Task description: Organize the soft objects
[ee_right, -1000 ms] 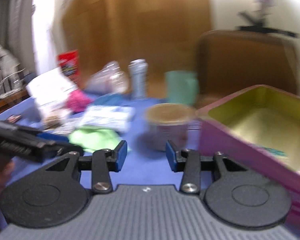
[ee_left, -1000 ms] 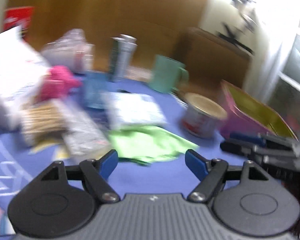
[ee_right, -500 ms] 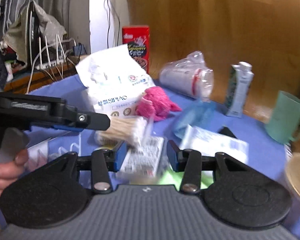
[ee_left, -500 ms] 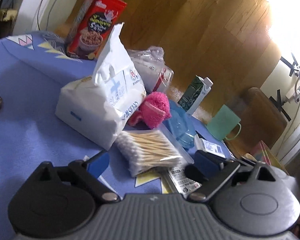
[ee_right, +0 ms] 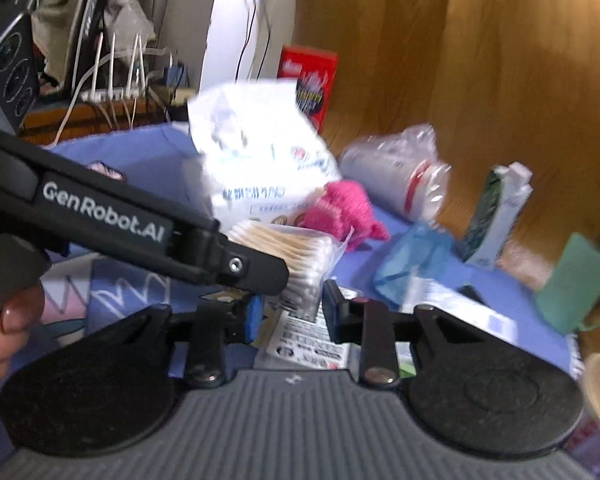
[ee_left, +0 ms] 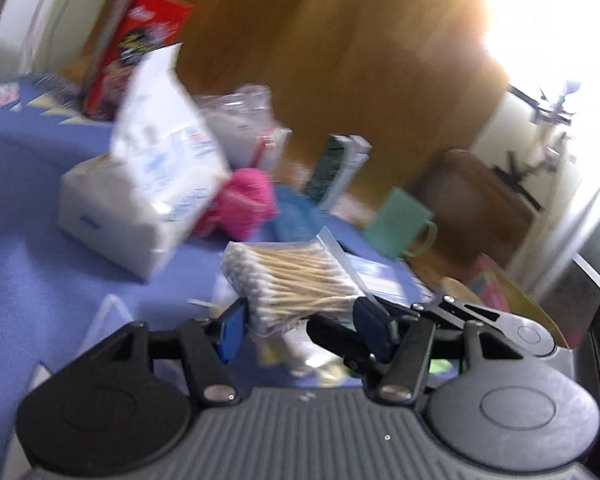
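Left claw (ee_right: 260, 276), marked "GenRobot.AI", and right claw (ee_right: 290, 314) both sit part-open around the cotton swab pack (ee_left: 296, 280), grip unclear.

Strong daylight floods in from the upper right of the left wrist view, washing out everything above the green mug (ee_left: 400, 222) into white glare. Both views are smeared by motion blur, worst on the white tissue pack (ee_right: 260, 160). Fisheye distortion bends the edges.
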### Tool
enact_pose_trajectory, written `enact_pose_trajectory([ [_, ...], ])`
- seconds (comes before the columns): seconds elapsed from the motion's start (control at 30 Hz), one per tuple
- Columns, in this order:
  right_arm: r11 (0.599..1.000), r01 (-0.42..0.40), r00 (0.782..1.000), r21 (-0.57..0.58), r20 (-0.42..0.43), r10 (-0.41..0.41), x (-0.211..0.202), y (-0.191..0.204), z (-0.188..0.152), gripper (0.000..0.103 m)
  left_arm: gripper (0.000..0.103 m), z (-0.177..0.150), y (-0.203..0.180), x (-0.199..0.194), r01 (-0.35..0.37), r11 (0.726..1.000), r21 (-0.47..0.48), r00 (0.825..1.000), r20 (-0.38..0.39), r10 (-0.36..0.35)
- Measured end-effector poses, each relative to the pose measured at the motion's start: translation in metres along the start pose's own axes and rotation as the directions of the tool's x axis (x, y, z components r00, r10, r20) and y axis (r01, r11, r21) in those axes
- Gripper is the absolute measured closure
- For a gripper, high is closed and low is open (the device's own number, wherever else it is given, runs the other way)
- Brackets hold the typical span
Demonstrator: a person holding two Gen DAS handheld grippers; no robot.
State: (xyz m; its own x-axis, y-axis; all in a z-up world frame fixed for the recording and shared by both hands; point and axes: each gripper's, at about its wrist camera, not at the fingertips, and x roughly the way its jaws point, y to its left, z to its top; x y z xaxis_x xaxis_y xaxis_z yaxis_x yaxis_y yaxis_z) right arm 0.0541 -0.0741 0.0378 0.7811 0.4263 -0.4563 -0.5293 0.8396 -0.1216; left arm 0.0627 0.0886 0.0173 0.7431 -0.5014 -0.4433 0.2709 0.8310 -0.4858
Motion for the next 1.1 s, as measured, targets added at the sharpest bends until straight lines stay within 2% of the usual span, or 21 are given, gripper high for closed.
enact_pose_trajectory([
  [0.13,0.994,0.103,0.993,0.026,0.051,-0.104,-0.038,-0.006,-0.015,0.069,0.046,-0.003,-0.042,0.011,0.046,0.994,0.097,0.999,-0.026,-0.043],
  [0.23,0.978,0.198,0.977,0.066,0.066,-0.202,-0.065,-0.025,-0.028,0.069,0.046,0.000,-0.081,0.032,0.121,0.980,0.157,0.991,-0.076,-0.110],
  [0.3,0.957,0.267,0.959,0.111,0.067,-0.275,-0.085,-0.044,-0.035,0.069,0.046,0.002,-0.112,0.050,0.177,0.961,0.213,0.982,-0.106,-0.158],
  [0.43,0.888,0.415,0.900,0.199,0.055,-0.433,-0.127,-0.087,-0.053,0.069,0.046,0.000,-0.184,0.092,0.287,0.904,0.317,0.955,-0.166,-0.245],
  [0.57,0.802,0.527,0.834,0.282,0.009,-0.552,-0.155,-0.130,-0.072,0.069,0.045,-0.010,-0.243,0.133,0.351,0.852,0.389,0.933,-0.224,-0.282],
  [0.63,0.766,0.560,0.811,0.316,-0.022,-0.584,-0.158,-0.149,-0.079,0.069,0.043,-0.017,-0.267,0.153,0.365,0.833,0.416,0.927,-0.248,-0.282],
  [0.7,0.739,0.580,0.797,0.344,-0.053,-0.601,-0.159,-0.166,-0.087,0.069,0.041,-0.023,-0.282,0.170,0.362,0.826,0.432,0.927,-0.260,-0.270],
  [0.8,0.707,0.602,0.783,0.371,-0.100,-0.614,-0.148,-0.188,-0.097,0.064,0.036,-0.035,-0.299,0.191,0.323,0.818,0.476,0.940,-0.263,-0.218],
  [0.9,0.664,0.634,0.753,0.396,-0.121,-0.647,-0.147,-0.199,-0.108,0.046,0.035,-0.041,-0.303,0.191,0.301,0.812,0.501,0.948,-0.254,-0.195],
  [0.97,0.663,0.626,0.755,0.411,-0.107,-0.647,-0.149,-0.198,-0.110,0.044,0.029,-0.042,-0.299,0.178,0.312,0.802,0.510,0.946,-0.243,-0.214],
  [1.1,0.670,0.619,0.754,0.410,-0.072,-0.653,-0.154,-0.188,-0.108,0.043,0.027,-0.037,-0.288,0.144,0.298,0.797,0.526,0.954,-0.181,-0.238],
])
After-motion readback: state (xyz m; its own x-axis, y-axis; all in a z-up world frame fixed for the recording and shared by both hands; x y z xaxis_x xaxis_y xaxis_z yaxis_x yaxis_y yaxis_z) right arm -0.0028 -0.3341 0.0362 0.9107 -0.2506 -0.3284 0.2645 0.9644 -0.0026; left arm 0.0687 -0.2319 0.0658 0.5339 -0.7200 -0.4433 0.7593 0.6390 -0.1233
